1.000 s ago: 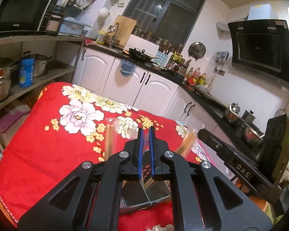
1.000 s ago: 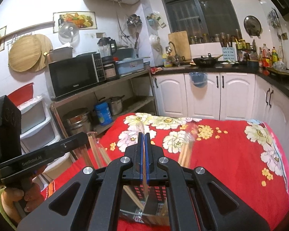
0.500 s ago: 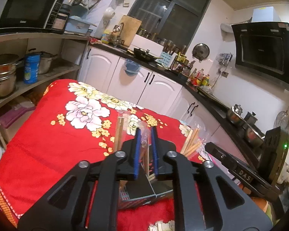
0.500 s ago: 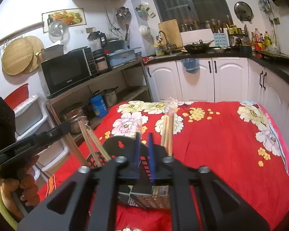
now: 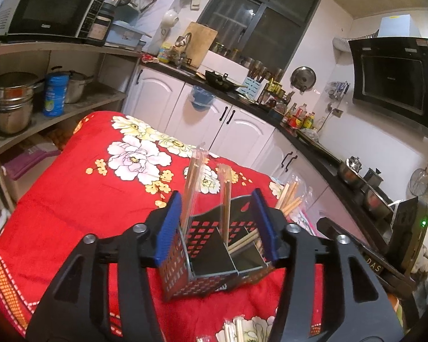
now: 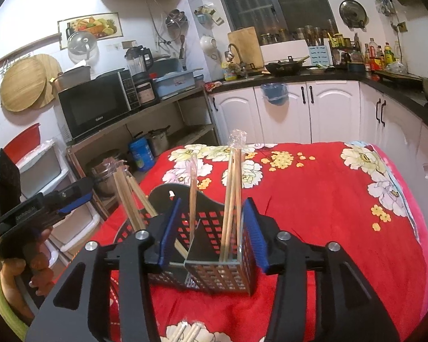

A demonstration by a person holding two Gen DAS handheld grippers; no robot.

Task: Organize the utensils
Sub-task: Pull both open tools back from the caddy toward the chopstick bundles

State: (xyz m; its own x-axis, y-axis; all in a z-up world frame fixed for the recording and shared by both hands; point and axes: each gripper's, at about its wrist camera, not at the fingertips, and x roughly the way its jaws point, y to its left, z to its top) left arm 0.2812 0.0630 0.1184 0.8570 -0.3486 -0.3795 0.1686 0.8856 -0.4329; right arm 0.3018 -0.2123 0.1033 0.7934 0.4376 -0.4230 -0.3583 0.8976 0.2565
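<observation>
Both the left gripper (image 5: 218,225) and right gripper (image 6: 211,232) gape empty (blue pads apart) over the utensil caddy (image 6: 214,256), wrapped chopsticks (image 6: 232,188) upright at 12 o'clock.

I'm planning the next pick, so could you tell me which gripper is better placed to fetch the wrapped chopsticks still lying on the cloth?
Probably the right gripper: its jaws are open and empty, and the loose chopsticks lie just below it. The left gripper is open too, with chopsticks slightly off-centre.

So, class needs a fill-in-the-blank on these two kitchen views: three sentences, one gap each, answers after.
1. The chopsticks stand in a black ____.
2. Both tongs are ____.
3. The tablecloth is red with ____.

Answers: basket; open; flowers
</observation>
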